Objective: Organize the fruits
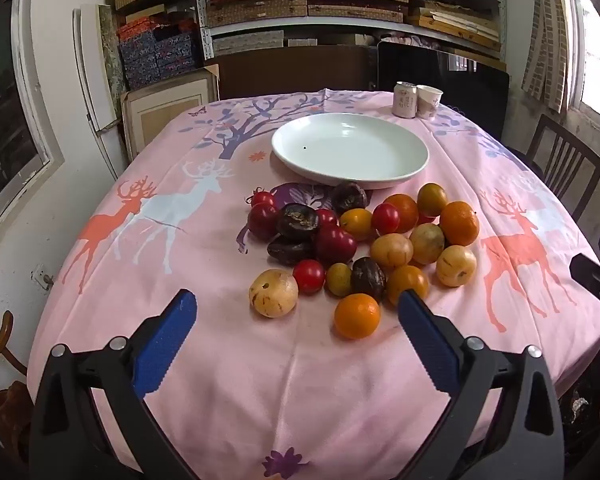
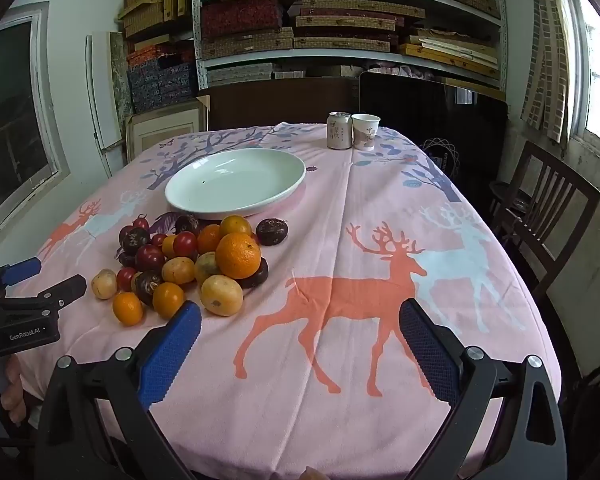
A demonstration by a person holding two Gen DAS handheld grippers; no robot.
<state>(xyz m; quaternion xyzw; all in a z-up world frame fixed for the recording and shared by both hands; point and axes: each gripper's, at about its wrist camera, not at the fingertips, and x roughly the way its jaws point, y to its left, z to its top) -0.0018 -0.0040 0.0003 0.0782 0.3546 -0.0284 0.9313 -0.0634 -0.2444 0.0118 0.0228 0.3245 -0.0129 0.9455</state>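
A pile of mixed fruits (image 1: 360,240) lies on the pink tablecloth: oranges, red tomatoes, dark passion fruits and yellow spotted fruits. An empty white plate (image 1: 350,150) stands just behind the pile. My left gripper (image 1: 296,312) is open and empty, close in front of the pile, with a small orange (image 1: 357,316) and a yellow spotted fruit (image 1: 273,293) just ahead of its fingers. My right gripper (image 2: 300,320) is open and empty over bare cloth, to the right of the pile (image 2: 192,264). The plate (image 2: 236,183) also shows in the right wrist view.
A drink can (image 1: 405,99) and a paper cup (image 1: 429,101) stand at the table's far edge. Wooden chairs (image 2: 548,216) stand at the right. Shelves with boxes fill the back wall. The left gripper's body (image 2: 28,300) shows at the right view's left edge.
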